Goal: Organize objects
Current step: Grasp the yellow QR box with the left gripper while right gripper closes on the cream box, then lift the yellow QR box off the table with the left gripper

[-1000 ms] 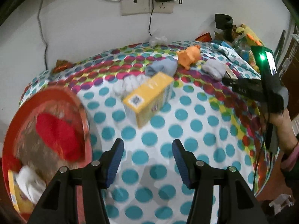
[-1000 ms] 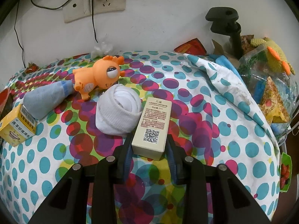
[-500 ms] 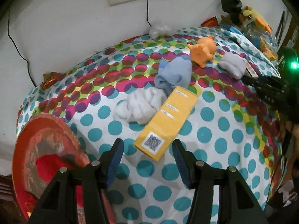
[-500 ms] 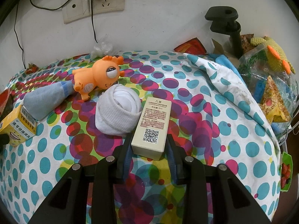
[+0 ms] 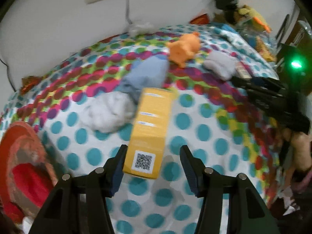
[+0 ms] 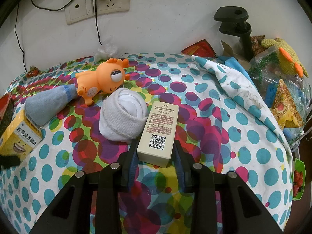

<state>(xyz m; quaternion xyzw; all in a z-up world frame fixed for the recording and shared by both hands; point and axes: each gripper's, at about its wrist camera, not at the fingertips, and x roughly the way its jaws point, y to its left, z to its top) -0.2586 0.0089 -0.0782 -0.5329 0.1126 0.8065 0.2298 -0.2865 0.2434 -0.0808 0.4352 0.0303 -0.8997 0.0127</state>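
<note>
My right gripper (image 6: 155, 154) has its jaws pinched on the near end of the cream box (image 6: 159, 131), which lies flat on the polka-dot cloth (image 6: 224, 132) covering the tabletop, QR code facing me. Touching the box's left side is the rolled white sock (image 6: 121, 115). Just behind that, the orange toy (image 6: 103, 81) lies on its side, with the blue sock (image 6: 47, 102) at its left. Far right past a folded-up cloth edge: a clutter of bags and a yellow knitted toy (image 6: 284, 57), behind them a black clamp (image 6: 237, 28). Wall sockets (image 6: 97, 5) at the back.

My left gripper (image 5: 154, 156) has its jaws spread, with the near end of the yellow box (image 5: 150, 130) between them; left pad looks right at the box edge, right pad clearly apart from it, frame is blurred so I cannot tell contact. The yellow box lies on the cloth pointing away from me. To its left a crumpled white cloth (image 5: 108, 114), beyond it the blue sock, then the orange toy. Red bowl (image 5: 27, 136) at the near left edge with red stuff inside. The right gripper and the hand (image 5: 300, 150) holding it show at the right.
</note>
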